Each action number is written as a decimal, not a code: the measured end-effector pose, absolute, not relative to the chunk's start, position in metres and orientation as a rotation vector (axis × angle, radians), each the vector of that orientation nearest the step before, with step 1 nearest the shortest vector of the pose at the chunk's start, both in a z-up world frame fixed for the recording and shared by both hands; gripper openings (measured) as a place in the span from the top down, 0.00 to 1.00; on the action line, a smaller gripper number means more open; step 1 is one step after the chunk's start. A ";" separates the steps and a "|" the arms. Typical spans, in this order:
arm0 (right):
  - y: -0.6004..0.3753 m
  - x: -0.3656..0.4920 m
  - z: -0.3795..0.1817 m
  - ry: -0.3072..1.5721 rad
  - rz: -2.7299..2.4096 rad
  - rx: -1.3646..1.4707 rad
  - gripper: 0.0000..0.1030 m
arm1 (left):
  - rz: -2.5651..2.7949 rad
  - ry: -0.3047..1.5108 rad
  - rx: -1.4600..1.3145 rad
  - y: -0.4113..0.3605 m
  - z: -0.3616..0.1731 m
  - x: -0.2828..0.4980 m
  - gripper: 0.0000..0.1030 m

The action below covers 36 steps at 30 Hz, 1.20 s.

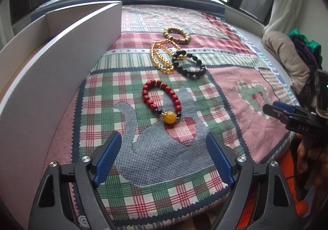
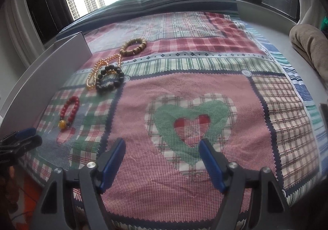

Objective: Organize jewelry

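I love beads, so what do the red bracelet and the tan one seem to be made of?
Red bracelet: matte, opaque red beads, maybe wood or coral-like stone, with one glossy amber-yellow bead, resin or amber perhaps. Tan bracelet: dull brown barrel beads, probably wood.

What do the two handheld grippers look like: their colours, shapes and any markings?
Both are alike. The left gripper has a black plastic frame with silver round bolts and two long fingers faced with blue textured pads. The right gripper has the same build; seen from the left wrist camera, its black body carries the white letters "DAS", with a small green light behind it.
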State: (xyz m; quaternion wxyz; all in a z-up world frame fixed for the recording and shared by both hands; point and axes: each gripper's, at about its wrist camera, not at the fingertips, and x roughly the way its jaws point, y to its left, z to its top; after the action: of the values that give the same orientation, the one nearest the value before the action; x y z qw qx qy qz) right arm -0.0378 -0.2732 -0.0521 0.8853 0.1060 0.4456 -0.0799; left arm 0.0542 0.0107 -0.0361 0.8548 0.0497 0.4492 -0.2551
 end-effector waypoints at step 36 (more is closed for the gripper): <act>-0.269 -0.047 -0.045 0.880 -0.122 0.238 0.27 | -0.239 1.033 0.026 0.010 -0.071 0.111 0.51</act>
State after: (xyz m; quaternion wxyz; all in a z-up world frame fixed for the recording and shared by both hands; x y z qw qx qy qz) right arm -0.0468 -0.2692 -0.0446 0.8961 0.1149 0.4246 -0.0590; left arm 0.1106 0.0100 -0.0708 0.8627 0.0124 0.4926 -0.1139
